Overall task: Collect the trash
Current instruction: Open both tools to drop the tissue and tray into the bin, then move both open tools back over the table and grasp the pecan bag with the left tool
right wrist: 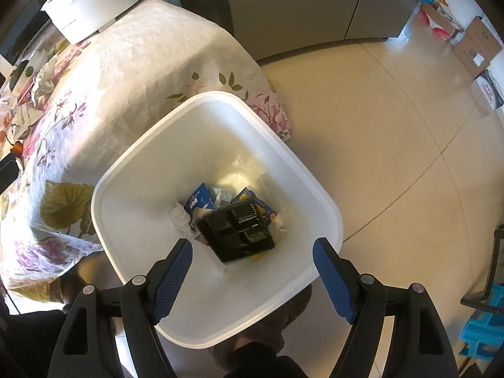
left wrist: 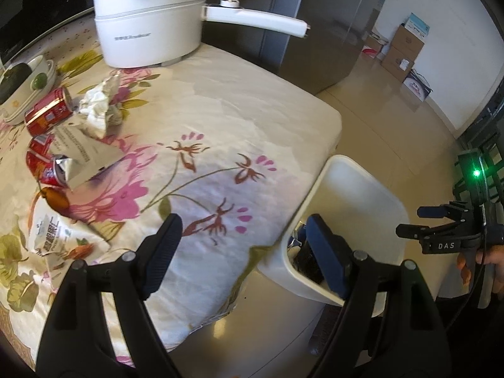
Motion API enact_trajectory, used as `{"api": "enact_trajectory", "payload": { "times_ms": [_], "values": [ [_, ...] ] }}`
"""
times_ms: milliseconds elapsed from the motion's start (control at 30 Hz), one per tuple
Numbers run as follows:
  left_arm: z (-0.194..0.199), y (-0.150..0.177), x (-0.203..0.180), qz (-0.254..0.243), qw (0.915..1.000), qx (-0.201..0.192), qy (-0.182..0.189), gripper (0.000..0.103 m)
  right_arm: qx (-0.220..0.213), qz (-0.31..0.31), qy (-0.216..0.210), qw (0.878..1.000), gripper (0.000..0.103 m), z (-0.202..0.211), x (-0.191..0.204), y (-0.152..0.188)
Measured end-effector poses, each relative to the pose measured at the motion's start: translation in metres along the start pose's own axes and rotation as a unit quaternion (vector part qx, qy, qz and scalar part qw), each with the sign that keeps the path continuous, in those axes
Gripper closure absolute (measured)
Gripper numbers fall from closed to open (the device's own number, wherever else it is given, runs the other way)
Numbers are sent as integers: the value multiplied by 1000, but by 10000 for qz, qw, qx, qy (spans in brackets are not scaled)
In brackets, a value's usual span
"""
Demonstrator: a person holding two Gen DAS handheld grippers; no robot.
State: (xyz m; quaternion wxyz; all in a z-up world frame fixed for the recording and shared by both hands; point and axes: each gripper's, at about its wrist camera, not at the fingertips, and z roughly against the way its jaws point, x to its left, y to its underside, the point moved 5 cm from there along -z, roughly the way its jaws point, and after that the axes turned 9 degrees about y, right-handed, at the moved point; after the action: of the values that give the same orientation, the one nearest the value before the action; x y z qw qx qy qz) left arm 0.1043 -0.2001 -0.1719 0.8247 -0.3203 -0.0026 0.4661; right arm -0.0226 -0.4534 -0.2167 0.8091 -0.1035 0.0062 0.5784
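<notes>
A white trash bin stands on the floor beside the table; it also shows in the left wrist view. Inside lie a black plastic tray, blue cartons and a crumpled tissue. My right gripper is open and empty right above the bin; it also shows in the left wrist view. My left gripper is open and empty over the table's near edge. On the table's left lie two crushed red cans, crumpled paper, a printed sheet and a snack bag.
A floral cloth covers the table. A white pot with a long handle stands at the back. A dish with fruit sits at far left. A grey fridge and cardboard boxes stand behind, on a tiled floor.
</notes>
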Motion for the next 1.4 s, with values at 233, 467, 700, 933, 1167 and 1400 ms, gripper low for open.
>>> {"api": "enact_trajectory", "payload": {
  "times_ms": [233,467,700,933,1167,1400],
  "values": [
    [7,4,13,57,9999,2,-122,22,-81,0,-42,10000,23,6,10,-9],
    [22,10,37,171,9992,6,-359,18,-253,86,-243,9993,23,22,43,-29],
    [52,18,82,609,9958,-98,-682,15,-377,398,-472,9974,22,37,98,-48],
    [80,29,140,1301,9876,-219,-852,15,-472,757,-696,9936,22,50,163,-65],
    [84,39,186,1705,9821,-192,-775,15,-540,1133,-732,9894,21,52,216,-81],
    [69,45,196,2150,9761,4,-316,15,-549,1317,-608,9879,21,46,236,-93]
  ]
}}
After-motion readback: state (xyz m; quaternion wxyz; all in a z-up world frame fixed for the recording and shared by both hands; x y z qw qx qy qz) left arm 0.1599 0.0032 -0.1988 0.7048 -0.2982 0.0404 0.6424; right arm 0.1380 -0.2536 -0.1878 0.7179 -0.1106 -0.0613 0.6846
